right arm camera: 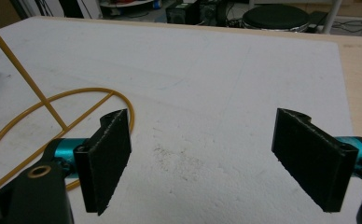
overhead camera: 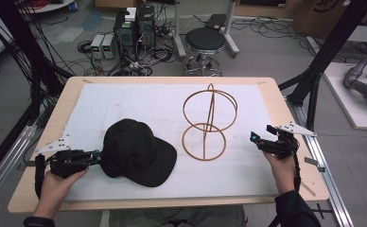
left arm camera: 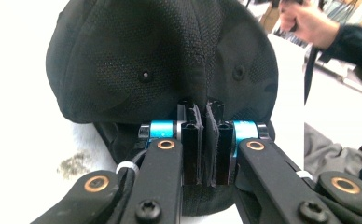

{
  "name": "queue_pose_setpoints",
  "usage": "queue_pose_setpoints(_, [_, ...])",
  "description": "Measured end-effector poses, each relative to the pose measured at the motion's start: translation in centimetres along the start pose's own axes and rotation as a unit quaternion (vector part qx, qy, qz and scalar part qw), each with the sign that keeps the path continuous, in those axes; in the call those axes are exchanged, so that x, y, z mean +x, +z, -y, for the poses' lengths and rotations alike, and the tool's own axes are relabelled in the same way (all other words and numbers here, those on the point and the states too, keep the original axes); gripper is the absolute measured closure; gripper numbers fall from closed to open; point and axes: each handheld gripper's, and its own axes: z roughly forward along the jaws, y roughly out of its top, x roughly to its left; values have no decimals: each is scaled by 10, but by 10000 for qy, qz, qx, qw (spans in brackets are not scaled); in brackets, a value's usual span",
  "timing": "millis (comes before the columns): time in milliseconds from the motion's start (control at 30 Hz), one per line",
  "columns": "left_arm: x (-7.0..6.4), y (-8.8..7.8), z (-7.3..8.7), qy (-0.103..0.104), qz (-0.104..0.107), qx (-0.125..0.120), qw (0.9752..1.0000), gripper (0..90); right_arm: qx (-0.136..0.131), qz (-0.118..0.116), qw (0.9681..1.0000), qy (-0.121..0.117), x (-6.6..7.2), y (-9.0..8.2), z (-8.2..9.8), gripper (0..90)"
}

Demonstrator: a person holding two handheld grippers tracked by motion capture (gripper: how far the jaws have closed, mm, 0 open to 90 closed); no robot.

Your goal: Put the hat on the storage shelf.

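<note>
Wooden table (overhead camera: 285, 113) under a white foam sheet (overhead camera: 139, 101); grey floor beyond with a black round stool (overhead camera: 205, 40) and cabling. Black fabric baseball cap (overhead camera: 136, 151) lies front-left on the sheet, brim toward the right, long axis left-right. Left gripper (left arm camera: 205, 140) clenched on the cap's rear fabric, pinch plain in the left gripper view. Right gripper (right arm camera: 212, 158) released over bare sheet beside the yellow wire hat stand (overhead camera: 209, 122).

High view looks down; left gripper view sits close behind the cap (left arm camera: 163, 60), shared with it
</note>
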Motion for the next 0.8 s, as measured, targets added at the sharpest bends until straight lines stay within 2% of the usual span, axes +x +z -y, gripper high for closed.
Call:
queue_pose_setpoints(167, [-4, -5, -10, 121, 11, -311, 9994, 862, 26, 16, 10000, 5, 0, 0, 0, 192])
queue_pose_setpoints(267, [-9, -7, -18, 182, 81, -527, 9984, 863, 16, 17, 10000, 4, 0, 0, 0, 192])
queue_pose_setpoints(433, [-15, -7, -33, 358, 245, -723, 9964, 864, 17, 30, 10000, 30, 0, 0, 0, 192])
queue_pose_setpoints(633, [-22, -5, -50, 497, 446, -1007, 9927, 865, 16, 48, 10000, 36, -1, 0, 0, 192])
queue_pose_setpoints(800, [-28, -3, -64, 633, 531, -1122, 9902, 867, 27, 32, 10000, 65, -2, 1, 0, 192])
